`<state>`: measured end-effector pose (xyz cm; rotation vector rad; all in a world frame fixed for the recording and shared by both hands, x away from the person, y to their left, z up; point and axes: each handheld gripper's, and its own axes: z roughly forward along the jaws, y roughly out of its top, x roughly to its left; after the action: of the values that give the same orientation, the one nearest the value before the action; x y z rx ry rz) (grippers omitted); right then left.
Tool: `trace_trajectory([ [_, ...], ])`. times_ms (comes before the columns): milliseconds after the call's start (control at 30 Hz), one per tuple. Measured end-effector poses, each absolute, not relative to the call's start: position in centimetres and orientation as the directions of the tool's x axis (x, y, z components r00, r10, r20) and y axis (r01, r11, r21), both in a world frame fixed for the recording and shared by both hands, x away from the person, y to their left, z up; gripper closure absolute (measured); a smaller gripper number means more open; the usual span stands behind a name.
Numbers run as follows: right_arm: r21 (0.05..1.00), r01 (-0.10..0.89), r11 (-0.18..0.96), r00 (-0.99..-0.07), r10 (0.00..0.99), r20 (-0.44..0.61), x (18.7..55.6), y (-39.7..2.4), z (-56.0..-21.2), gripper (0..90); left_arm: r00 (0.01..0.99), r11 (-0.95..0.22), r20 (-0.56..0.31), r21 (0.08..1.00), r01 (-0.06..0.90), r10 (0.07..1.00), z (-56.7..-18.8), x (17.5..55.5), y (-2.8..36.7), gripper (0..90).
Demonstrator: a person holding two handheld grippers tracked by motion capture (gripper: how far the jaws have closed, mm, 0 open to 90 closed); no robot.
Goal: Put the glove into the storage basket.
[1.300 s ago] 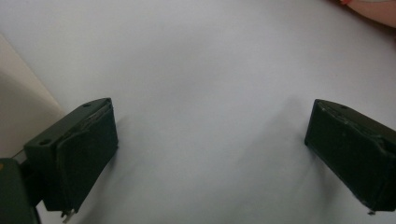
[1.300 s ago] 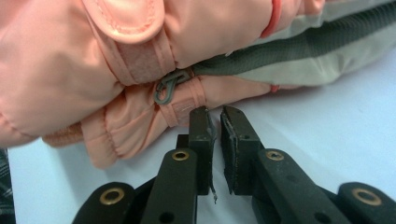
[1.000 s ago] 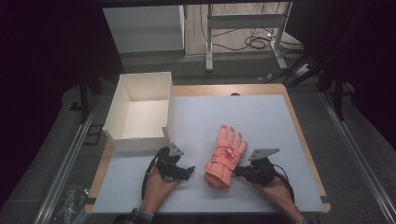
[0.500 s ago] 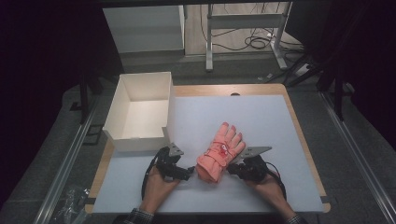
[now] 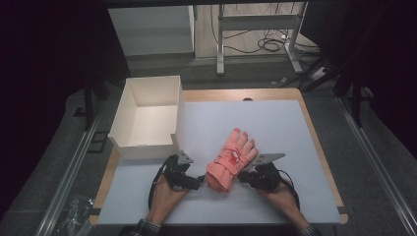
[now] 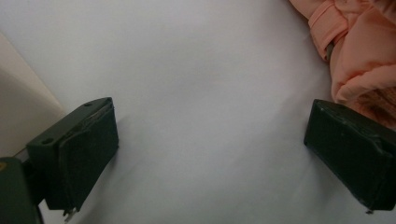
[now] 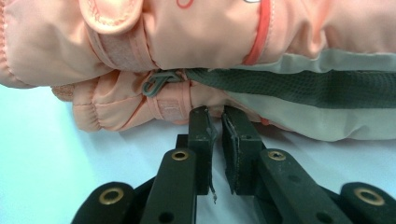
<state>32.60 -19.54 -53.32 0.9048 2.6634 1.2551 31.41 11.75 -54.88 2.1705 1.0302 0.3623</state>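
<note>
A pink glove lies near the front edge of the counter, roughly midway along it, cuff toward the person. The left claw sits spread wide just beside the cuff, holding nothing. The right claw is nearly closed, tips pressed against the glove's side seam; whether it pinches fabric cannot be told. A white box stands at the counter's left edge. A good grip probably means taking thick cuff material, not a thin fold.
</note>
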Motion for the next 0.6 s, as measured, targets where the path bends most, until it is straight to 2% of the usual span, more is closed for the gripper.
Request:
trace_trajectory([
  [433, 0.728, 0.477, 0.492, -0.83, 0.525, 0.189, 33.0, -18.3, -53.5, 80.8, 0.655, -0.454, -0.043, 0.687, 0.568, 0.754, -54.9, 31.1, 13.0, 2.9],
  [600, 0.723, 0.452, 0.523, -0.837, 0.529, 0.141, 32.6, -18.3, -53.1, 77.8, 0.655, -0.455, -0.041, 0.687, 0.566, 0.754, -54.9, 31.1, 13.0, 2.8],
])
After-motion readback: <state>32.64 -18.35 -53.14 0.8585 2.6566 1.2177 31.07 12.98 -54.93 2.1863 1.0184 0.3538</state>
